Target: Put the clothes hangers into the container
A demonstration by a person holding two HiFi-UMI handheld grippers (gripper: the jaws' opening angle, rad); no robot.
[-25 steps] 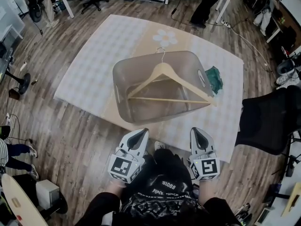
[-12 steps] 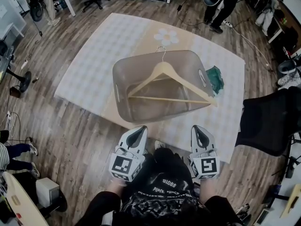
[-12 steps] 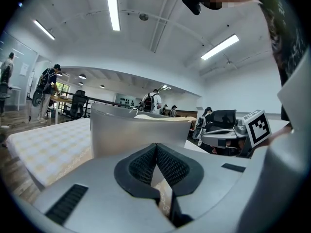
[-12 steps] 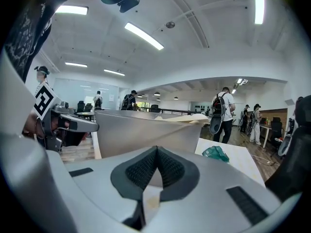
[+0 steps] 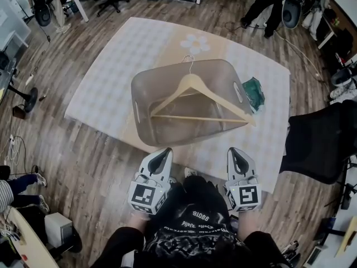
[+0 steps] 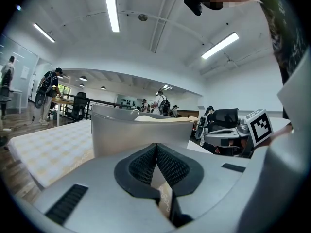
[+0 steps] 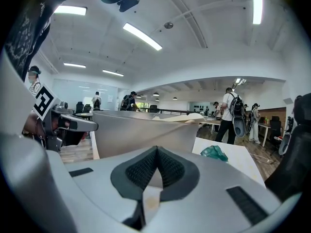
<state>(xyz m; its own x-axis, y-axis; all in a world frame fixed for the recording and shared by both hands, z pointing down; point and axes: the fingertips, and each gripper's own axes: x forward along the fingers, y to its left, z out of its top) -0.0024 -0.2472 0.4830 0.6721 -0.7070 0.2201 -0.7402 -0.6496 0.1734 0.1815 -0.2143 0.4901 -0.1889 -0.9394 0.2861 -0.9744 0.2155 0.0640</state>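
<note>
A translucent grey container (image 5: 146,128) stands in the middle of the low table. One wooden clothes hanger (image 5: 196,88) lies across its top, its metal hook at the far rim and one end poking past the right rim. Both grippers hover at the near table edge, short of the container. My left gripper (image 5: 164,152) is shut with nothing in it, and so is my right gripper (image 5: 232,152). In the left gripper view the pads (image 6: 167,166) meet in front of the container wall (image 6: 121,135). The right gripper view shows closed pads (image 7: 167,169), the container (image 7: 141,132) and the hanger (image 7: 187,117).
The table wears a pale checked cloth (image 5: 106,77) with a flower print. A crumpled green thing (image 5: 255,92) lies right of the container. A black chair (image 5: 321,141) stands at the right. A person (image 5: 268,1) walks beyond the far table edge. Wood floor surrounds the table.
Both grippers and the hanger have stayed where they were. The person in the background has walked to the right.
</note>
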